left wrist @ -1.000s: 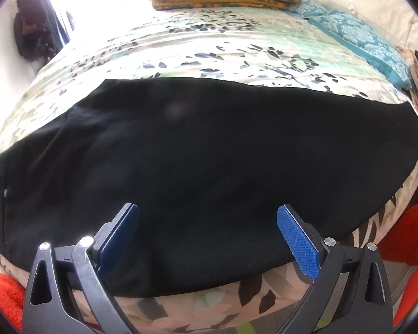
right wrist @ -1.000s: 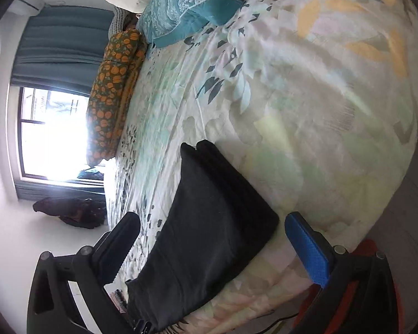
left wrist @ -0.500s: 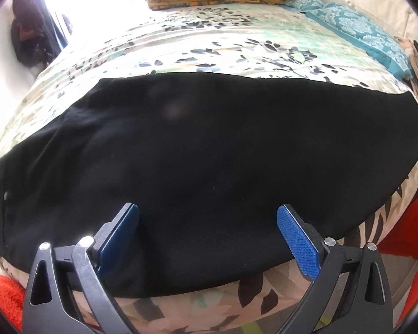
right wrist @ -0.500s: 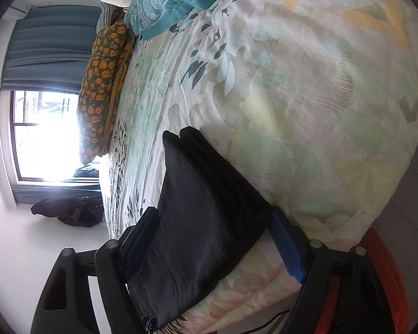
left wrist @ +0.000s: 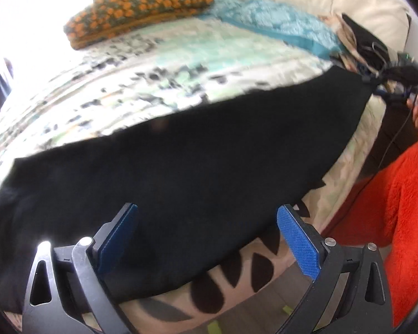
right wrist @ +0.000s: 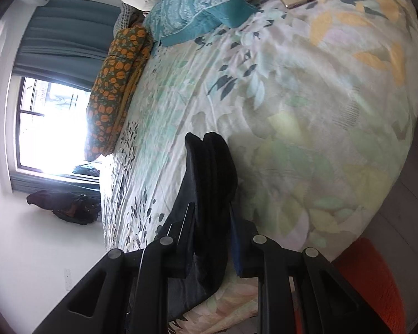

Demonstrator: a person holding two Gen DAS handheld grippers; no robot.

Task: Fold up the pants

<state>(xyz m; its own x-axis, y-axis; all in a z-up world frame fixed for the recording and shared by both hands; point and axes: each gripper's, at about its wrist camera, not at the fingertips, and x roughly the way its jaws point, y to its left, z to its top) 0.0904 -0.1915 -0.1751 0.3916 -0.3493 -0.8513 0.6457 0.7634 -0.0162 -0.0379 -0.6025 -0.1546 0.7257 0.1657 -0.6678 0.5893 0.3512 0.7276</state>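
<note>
Left gripper [left wrist: 206, 239]: black skeletal fingers with triangular cut-outs and silver pivot screws are carrying blue textured pads [left wrist: 298, 239]. Right gripper [right wrist: 211, 233]: matching black linkage with round silver screws. The person is wearing fluffy orange-red clothing [left wrist: 390, 194].

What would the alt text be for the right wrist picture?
The right tool is closing its two black fingers on one end of the black pants, bunched between them on a floral bedspread. Beyond lie a teal pillow and an orange-patterned cushion near a bright window.

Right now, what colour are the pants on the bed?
Black pants; clearest in the left wrist view.
</note>
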